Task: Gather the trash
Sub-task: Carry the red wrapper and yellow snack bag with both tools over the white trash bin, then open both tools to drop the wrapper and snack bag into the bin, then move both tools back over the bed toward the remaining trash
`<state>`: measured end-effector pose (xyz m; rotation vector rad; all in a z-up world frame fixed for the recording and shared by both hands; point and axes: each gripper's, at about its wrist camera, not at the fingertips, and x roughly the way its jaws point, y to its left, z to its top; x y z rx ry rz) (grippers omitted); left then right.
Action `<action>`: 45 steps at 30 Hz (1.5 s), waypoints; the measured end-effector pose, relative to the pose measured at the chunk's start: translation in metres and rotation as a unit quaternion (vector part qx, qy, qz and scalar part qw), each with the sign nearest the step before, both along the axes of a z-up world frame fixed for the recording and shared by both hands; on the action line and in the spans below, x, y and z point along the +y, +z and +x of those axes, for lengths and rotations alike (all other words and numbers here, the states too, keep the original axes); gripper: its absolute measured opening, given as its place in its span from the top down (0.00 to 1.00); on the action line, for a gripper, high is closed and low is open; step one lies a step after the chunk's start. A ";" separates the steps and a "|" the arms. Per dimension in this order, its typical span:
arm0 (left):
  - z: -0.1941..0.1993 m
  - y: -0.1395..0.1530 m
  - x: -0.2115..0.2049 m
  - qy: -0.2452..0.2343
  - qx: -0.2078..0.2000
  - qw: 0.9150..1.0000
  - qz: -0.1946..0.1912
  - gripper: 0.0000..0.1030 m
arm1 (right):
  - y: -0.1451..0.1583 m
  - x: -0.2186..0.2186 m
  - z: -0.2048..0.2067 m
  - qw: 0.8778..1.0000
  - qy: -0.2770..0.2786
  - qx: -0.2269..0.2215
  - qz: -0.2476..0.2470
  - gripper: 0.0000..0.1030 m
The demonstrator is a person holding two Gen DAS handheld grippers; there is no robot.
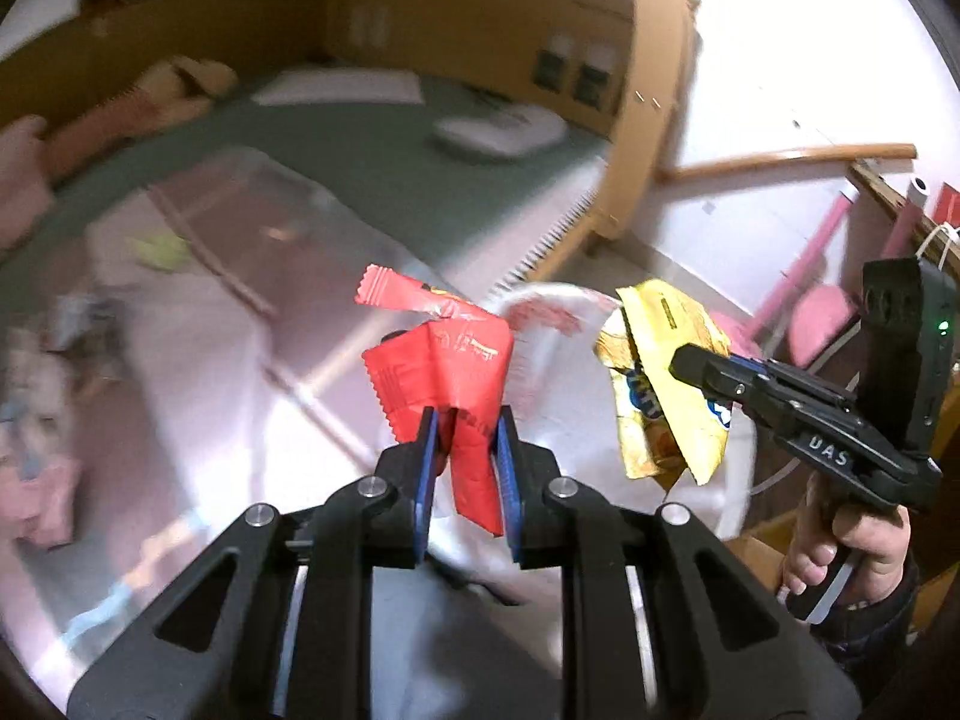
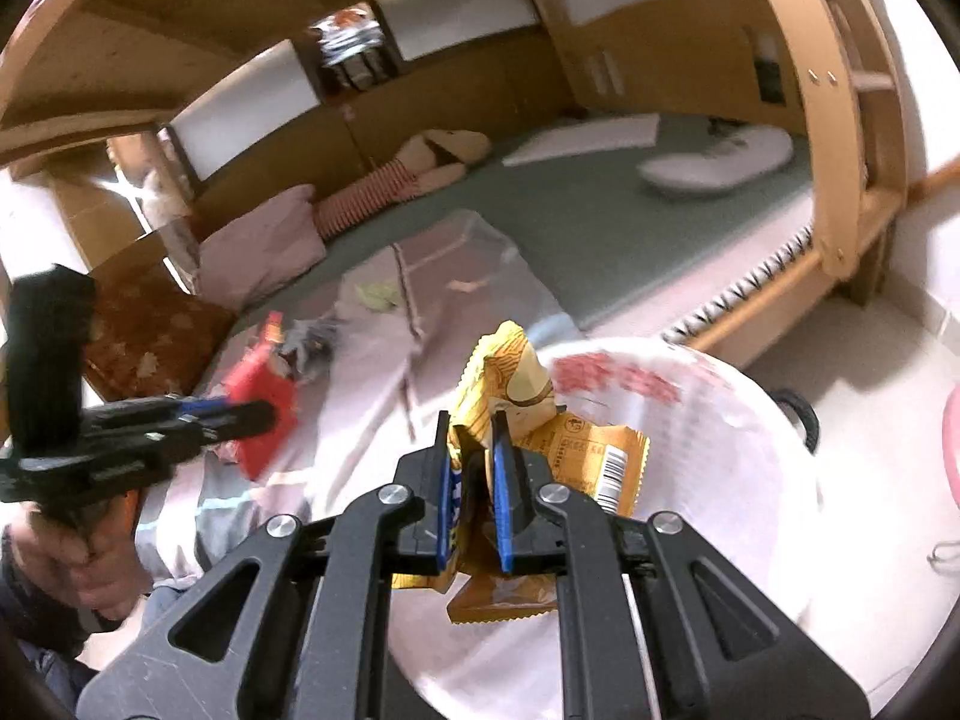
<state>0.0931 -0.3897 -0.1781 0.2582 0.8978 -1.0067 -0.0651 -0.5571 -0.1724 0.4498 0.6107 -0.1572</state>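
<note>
My left gripper [image 1: 467,420] is shut on a crumpled red wrapper [image 1: 456,360], which sticks up between its blue pads. To its right, my right gripper [image 1: 681,363] grips a yellow snack wrapper [image 1: 660,414]. In the right wrist view the right gripper [image 2: 471,423] is shut on that yellow wrapper [image 2: 510,372], and it hangs over the near rim of a white bag-lined bin [image 2: 690,468]. The left gripper [image 2: 264,414] with the red wrapper [image 2: 258,378] is at the left, over the bed's edge. The bin's rim [image 1: 558,294] shows blurred behind both wrappers.
A bed with a pink sheet [image 2: 372,372] and green mattress [image 2: 600,222] lies behind. On the sheet lie a green scrap [image 2: 375,294] and a grey wrapper [image 2: 312,342]. A wooden bed post [image 2: 840,180] stands right; a pink stool [image 1: 822,318] is beyond the bin.
</note>
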 end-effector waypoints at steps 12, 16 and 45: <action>-0.015 -0.071 -0.088 -0.050 0.040 0.997 0.049 0.49 | -0.032 -0.057 -0.019 0.998 -0.015 0.014 0.062 0.83; -0.014 -0.078 -0.086 -0.030 0.002 0.998 0.057 0.17 | -0.044 -0.060 -0.016 0.997 0.000 0.019 0.079 0.58; 0.012 0.009 0.299 0.516 -0.134 0.841 0.090 0.08 | 0.003 0.211 0.122 0.973 0.192 -0.083 -0.100 0.08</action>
